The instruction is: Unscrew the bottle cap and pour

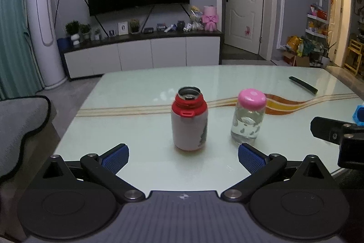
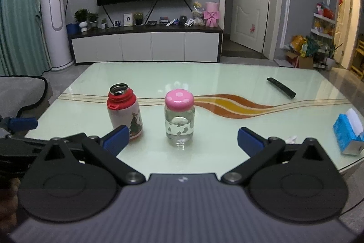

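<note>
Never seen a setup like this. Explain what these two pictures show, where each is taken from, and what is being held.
No robot: a person holds a two-finger gripper in each hand, each carrying a forward-looking fisheye camera.

One picture looks along the left gripper, the other along the right gripper. Both are open and hold nothing.

On the glass table stand an uncapped red-and-white thermos and a clear bottle of water with its pink cap still on. A remote control and a blue tissue pack lie to the right.
</note>
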Motion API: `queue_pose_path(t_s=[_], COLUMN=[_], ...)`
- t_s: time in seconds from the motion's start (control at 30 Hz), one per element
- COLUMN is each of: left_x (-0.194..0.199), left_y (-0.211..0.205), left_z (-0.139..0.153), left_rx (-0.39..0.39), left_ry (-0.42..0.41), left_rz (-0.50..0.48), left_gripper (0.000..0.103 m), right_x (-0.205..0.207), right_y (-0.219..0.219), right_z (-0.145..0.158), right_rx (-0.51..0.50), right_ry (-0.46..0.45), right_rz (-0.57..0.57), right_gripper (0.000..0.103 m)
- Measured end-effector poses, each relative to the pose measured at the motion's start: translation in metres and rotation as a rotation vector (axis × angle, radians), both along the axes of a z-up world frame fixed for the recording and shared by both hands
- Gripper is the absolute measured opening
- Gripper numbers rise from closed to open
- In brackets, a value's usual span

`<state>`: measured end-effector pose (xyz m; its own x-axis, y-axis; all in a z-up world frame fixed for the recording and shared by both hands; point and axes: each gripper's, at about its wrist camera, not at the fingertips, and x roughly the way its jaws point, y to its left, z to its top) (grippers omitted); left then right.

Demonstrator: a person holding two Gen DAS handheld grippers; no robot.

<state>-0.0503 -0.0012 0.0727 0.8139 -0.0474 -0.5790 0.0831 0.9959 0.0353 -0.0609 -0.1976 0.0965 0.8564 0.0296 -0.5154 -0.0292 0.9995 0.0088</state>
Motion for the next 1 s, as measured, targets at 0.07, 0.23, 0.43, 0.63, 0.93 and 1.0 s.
queue_pose_path(t_s=[0.07,0.23,0.43,0.63,0.93,1.0], left_x=[0.001,0.002,0.008,0.010,0.009,0.009], left_y=[-0.002,-0.005,-0.006,-0.003,-0.005,-0.005], left_z=[-0.002,-0.003,-0.001,0.003,0.001,0.001], left_rx=[0.008,0.019,0.025,0.017,0.026,0.026], left_ry=[0.007,0.009,0.001,-0.006,-0.014,-0.013], left_rz=[-0.003,-0.002,0.011,0.021,0.022,0.019], left_gripper=[0.103,0.103,0.103,0.103,0.103,0.103], right_x=[0.001,0.002,0.003,0.002,0.001,0.001], right_y=[-0.001,-0.002,0.002,0.005,0.004,0.005], right_z=[-0.001,-0.003,-0.002,-0.003,0.000,0.001], right_rx=[0.000,0.006,-0.010,-0.010,-0.006,-0.009], right_ry=[0.003,0.006,-0.007,-0.018,-0.022,-0.026], right_rz=[-0.005,-0.012,0.010,0.019,0.020,0.020], right_gripper=[0.103,0.103,0.103,0.103,0.103,0.103])
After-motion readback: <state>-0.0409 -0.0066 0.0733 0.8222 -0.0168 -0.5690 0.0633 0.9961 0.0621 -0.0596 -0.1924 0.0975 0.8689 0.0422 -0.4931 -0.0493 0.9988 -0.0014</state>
